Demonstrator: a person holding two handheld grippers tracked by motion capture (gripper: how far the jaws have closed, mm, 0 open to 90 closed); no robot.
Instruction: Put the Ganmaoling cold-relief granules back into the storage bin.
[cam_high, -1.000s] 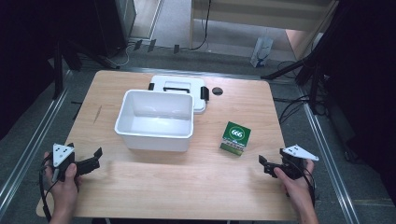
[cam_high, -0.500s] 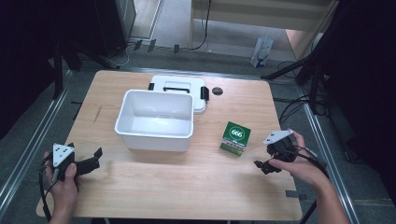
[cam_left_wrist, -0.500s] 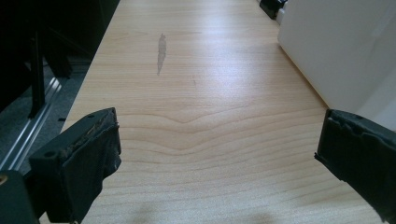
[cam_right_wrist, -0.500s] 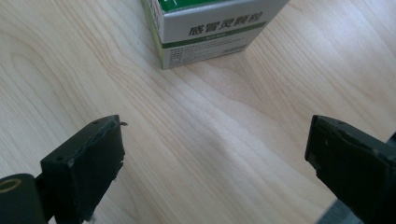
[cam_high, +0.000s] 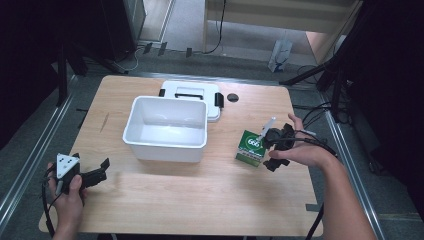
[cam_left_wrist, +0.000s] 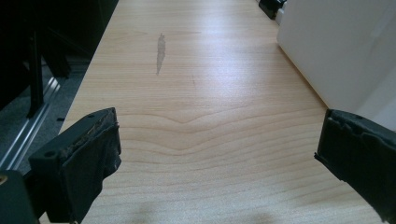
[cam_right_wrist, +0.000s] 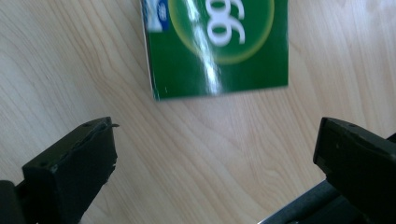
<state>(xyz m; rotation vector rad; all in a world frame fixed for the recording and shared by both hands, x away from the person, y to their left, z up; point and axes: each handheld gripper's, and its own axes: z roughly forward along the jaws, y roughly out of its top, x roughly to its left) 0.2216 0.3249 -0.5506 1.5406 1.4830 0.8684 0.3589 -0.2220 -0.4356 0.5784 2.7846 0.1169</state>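
Wooden table (cam_high: 165, 200), left gripper (cam_high: 97, 175) idle at near-left corner, jaws apart. Right gripper (cam_high: 272, 150) wide open just beside green "666" box (cam_high: 251, 148); should square jaws across box sides before closing. White bin (cam_high: 167, 127) and lid (cam_high: 192, 95) beyond.

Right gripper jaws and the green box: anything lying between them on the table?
Nothing. The right gripper view shows bare wooden table between the open right gripper and the green box; the high view agrees.
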